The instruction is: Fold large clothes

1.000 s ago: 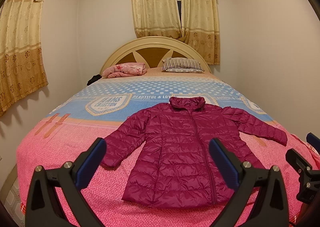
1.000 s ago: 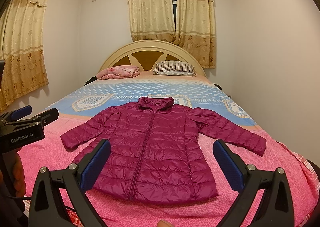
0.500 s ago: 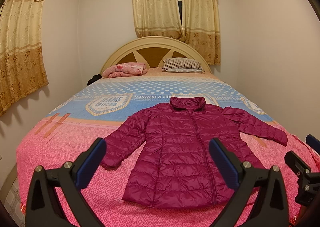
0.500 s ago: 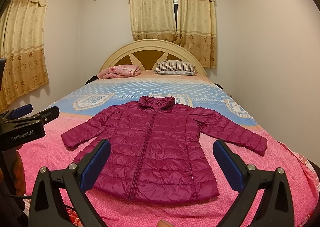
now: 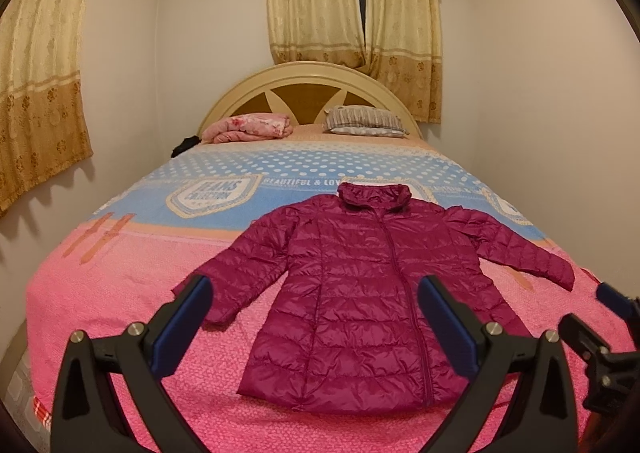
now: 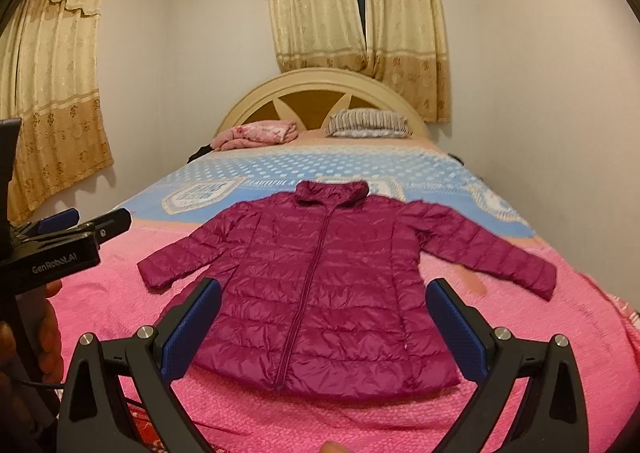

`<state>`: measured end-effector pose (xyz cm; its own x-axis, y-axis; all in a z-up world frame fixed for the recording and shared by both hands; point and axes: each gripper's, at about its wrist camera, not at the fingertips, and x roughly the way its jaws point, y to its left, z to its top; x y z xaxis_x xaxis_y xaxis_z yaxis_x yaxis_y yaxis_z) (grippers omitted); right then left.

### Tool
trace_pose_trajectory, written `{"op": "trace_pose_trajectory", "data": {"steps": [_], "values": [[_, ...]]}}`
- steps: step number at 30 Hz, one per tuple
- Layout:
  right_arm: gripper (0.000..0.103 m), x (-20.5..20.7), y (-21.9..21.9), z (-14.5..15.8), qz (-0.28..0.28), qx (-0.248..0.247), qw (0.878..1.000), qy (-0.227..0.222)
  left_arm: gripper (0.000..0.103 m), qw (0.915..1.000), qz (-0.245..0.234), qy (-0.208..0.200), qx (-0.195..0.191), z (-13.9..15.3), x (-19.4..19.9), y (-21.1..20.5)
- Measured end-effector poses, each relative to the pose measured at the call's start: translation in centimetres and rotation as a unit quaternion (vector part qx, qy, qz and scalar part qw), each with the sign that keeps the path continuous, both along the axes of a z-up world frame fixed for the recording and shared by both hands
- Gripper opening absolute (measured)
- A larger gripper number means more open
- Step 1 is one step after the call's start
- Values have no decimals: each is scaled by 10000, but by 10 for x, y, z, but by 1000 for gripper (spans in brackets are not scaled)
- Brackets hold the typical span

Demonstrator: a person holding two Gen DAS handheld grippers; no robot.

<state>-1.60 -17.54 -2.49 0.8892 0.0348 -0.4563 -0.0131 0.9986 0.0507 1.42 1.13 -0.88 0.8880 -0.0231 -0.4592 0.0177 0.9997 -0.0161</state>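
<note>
beyond both fingers (image 5: 448,325), flat jacket (image 5: 360,293)

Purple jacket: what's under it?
The purple jacket lies flat, zipped, sleeves spread, directly on the pink and blue bedspread. Nothing else shows around its edges; whatever lies beneath its body is covered. Both grippers hover open, clear of it.

Glossy quilted jacket (image 5: 360,293) on nubbly cloth bedspread (image 5: 120,285).

One jacket (image 5: 360,293), one bed (image 5: 100,293), one pillow (image 5: 362,121), one folded blanket (image 5: 248,127), two curtained windows, two grippers.
</note>
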Motion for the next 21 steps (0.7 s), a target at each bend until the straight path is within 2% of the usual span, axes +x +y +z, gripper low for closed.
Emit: {"op": "trace_pose_trajectory", "data": {"steps": [7, 12, 16, 21], "values": [[102, 35, -51, -38, -478, 259, 9977, 407, 103, 9996, -84, -11, 278, -25, 16, -17], [102, 59, -102, -70, -946, 530, 9912, 758, 103, 9987, -138, 260, 420, -56, 55, -29], [102, 78, -153, -99, -1386, 858, 9813, 1027, 103, 9971, -191, 503, 530, -82, 90, -41], [102, 100, -227, -129, -2010, 1279, 9625, 1296, 103, 9958, -275, 654, 575, -103, 123, -54]]}}
